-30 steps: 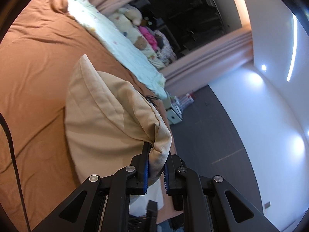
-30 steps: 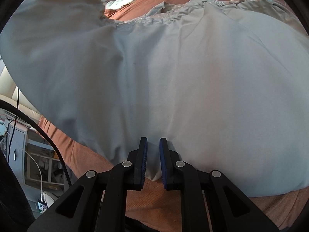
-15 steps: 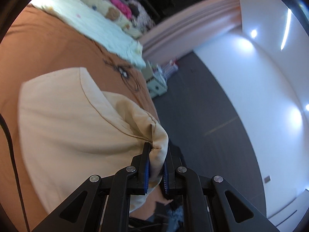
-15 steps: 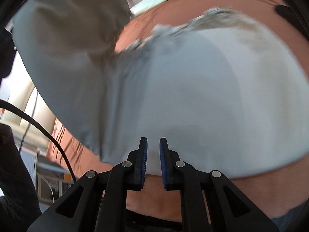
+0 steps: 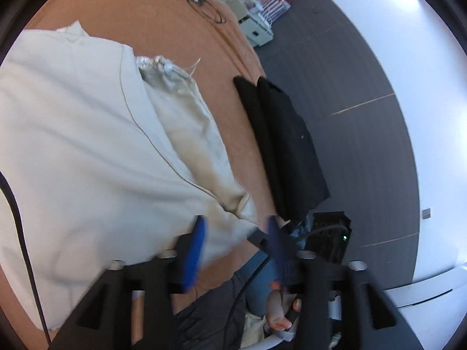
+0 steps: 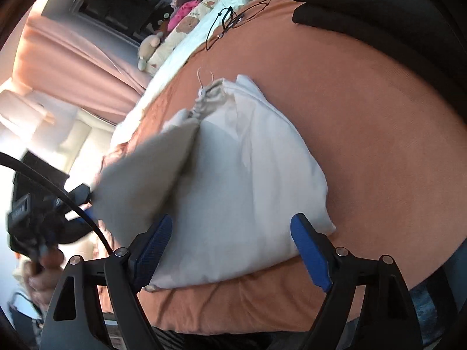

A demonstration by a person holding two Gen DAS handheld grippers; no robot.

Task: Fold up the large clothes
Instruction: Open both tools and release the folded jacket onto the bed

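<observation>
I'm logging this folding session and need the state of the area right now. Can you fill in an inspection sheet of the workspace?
Surface: bed with an orange-brown sheet, lightly creased.
Job's things: cream garment lies folded over on the sheet, drawstring waistband at its far end.
Clutter: folded black clothing beside it, near the bed edge; soft toys and a pale quilt at the far side.
Grippers: left tool and right tool have just been opening; both open, pads off the cloth.
Cables: thin black cord looped on the sheet; a black cable runs past the left tool.
Surroundings: pink curtains, grey floor.
</observation>
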